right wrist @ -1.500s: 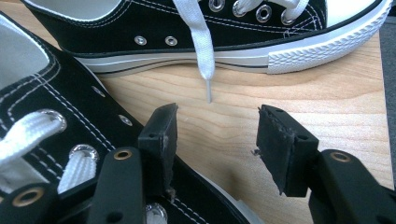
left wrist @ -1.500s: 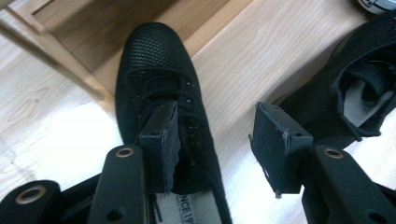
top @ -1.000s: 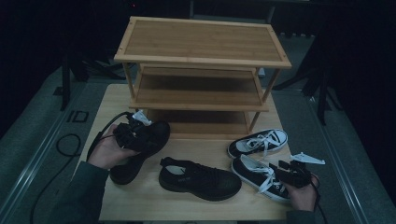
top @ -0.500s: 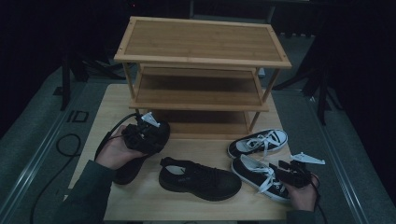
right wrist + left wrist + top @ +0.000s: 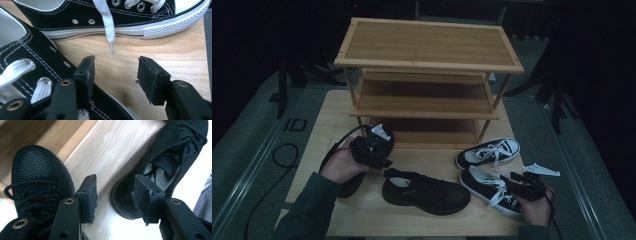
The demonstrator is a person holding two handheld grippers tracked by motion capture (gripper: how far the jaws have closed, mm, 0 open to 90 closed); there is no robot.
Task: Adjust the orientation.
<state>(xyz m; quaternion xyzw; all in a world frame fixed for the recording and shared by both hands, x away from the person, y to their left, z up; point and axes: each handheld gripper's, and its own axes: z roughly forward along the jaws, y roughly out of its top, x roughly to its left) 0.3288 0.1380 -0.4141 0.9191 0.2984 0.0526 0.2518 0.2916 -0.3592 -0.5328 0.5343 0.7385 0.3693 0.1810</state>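
Now the left claw, open and empty, hovers between two black shoes: one under its left jaw, the other to its right, heel nearest, long axis running across the table. Since a second ago it slid toward the rack. Right claw open over sneakers

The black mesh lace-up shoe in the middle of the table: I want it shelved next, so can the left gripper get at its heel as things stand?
Probably yes. The left gripper is open, with bare wooden table between its jaws, and the black mesh lace-up shoe lies just beside it, heel nearest, with nothing between.
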